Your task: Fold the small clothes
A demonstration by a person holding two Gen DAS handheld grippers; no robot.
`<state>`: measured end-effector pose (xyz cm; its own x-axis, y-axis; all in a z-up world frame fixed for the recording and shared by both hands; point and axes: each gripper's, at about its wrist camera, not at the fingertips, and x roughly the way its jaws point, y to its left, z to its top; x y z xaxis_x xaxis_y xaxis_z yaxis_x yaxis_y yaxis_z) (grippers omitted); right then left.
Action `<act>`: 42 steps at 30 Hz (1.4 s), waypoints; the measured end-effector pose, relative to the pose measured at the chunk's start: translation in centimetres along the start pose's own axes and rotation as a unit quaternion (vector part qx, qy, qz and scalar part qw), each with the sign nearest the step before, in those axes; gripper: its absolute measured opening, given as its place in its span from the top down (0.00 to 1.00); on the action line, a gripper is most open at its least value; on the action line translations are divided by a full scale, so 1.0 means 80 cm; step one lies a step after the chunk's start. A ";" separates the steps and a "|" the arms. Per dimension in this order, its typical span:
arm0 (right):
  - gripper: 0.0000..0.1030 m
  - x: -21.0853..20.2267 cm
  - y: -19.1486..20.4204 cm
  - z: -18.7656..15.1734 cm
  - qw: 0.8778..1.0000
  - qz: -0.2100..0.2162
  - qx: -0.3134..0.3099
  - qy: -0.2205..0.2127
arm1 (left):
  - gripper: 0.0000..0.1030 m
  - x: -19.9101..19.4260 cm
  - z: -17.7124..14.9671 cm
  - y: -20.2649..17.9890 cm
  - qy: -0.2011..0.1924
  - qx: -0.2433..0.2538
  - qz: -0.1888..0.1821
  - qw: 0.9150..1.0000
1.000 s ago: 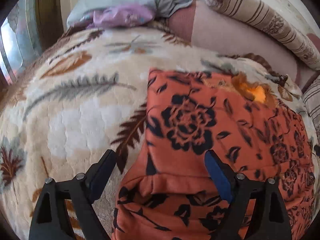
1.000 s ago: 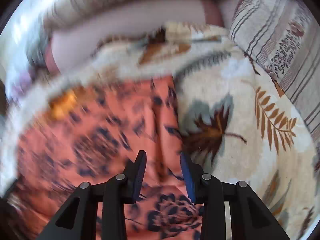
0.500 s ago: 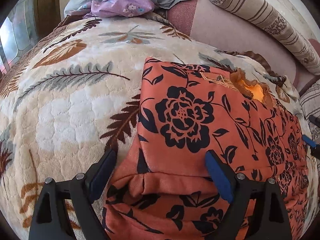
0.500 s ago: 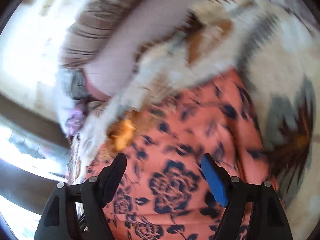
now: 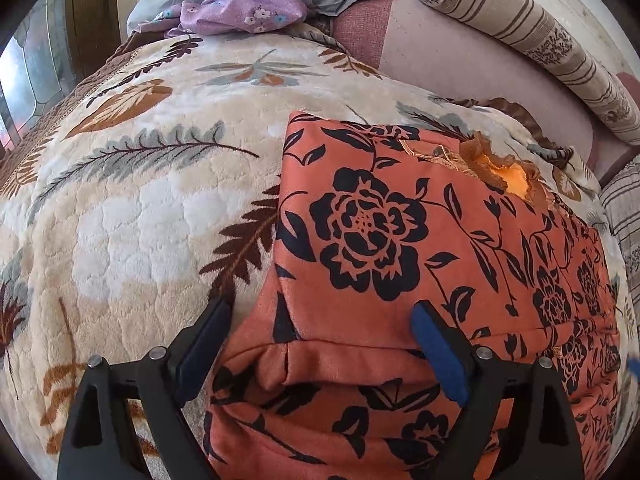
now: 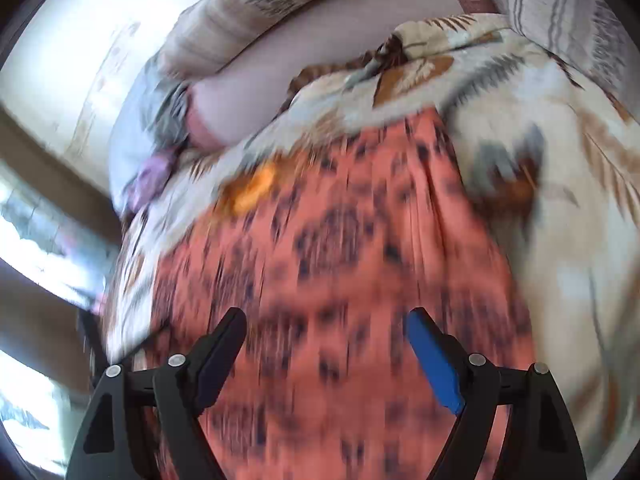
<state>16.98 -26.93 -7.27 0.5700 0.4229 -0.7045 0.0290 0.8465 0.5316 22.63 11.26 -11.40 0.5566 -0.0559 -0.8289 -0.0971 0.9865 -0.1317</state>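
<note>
Since a second earlier your right gripper (image 6: 326, 354) swung across the orange black-flowered garment (image 5: 400, 240), jaws opening, gripping nothing; your left gripper (image 5: 320, 344) hung wide open over its folded edge.

Right gripper (image 6: 326, 356) jaws opening, swung across garment (image 6: 340, 280)

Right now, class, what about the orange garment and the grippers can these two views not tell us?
- Right wrist view: motion blur smears the orange garment; its folds are unreadable.
- Left wrist view: the garment's near edge is cut off by the frame and left gripper.
- Right gripper: jaws opening; cloth contact unclear.
</note>
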 end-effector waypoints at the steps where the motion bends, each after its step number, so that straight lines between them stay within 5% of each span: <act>1: 0.17 -0.014 -0.002 -0.025 1.000 0.003 0.001 0.007 | 0.11 -0.002 -0.002 0.000 -0.002 0.000 0.001 1.000; 7: 0.17 -0.048 -0.051 -0.140 0.997 -0.044 0.023 0.056 | 0.11 -0.022 -0.025 0.002 -0.006 0.003 0.002 1.000; 13: 0.17 -0.080 -0.080 -0.175 0.998 -0.002 0.050 0.032 | 0.11 -0.078 -0.080 0.011 -0.006 0.028 0.003 1.000; 17: 0.17 -0.087 -0.098 -0.184 0.997 0.032 0.066 0.015 | 0.11 -0.108 -0.145 0.033 0.025 0.019 -0.013 0.999; 20: 0.17 -0.097 -0.108 -0.191 0.995 0.059 0.083 0.012 | 0.10 -0.137 -0.195 0.028 0.016 0.080 0.018 0.996; 23: 0.17 -0.108 -0.123 -0.195 0.990 0.077 0.114 0.021 | 0.10 -0.161 -0.231 0.034 0.039 0.073 0.009 0.997; 26: 0.17 -0.125 -0.136 -0.194 0.990 0.054 0.127 0.033 | 0.10 -0.175 -0.252 0.055 0.081 0.009 -0.024 0.996; 29: 0.17 -0.152 -0.156 -0.189 0.991 0.037 0.130 0.021 | 0.10 -0.188 -0.263 0.070 0.080 -0.049 -0.056 0.994; 32: 0.17 -0.158 -0.175 -0.189 0.990 0.022 0.141 0.024 | 0.10 -0.193 -0.265 0.070 0.077 -0.058 -0.061 0.993; 36: 0.17 -0.144 -0.176 -0.193 0.986 0.071 0.139 0.059 | 0.10 -0.189 -0.274 0.072 0.085 -0.056 -0.057 0.993; 42: 0.18 -0.153 -0.151 -0.200 0.989 0.102 0.091 0.053 | 0.10 -0.200 -0.284 0.077 0.065 -0.053 -0.071 0.994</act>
<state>-3.50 -37.14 -12.55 0.4901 0.6193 -0.6134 0.0753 0.6710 0.7376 -5.64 14.72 -11.34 0.4594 -0.2206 -0.8604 -0.1144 0.9459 -0.3036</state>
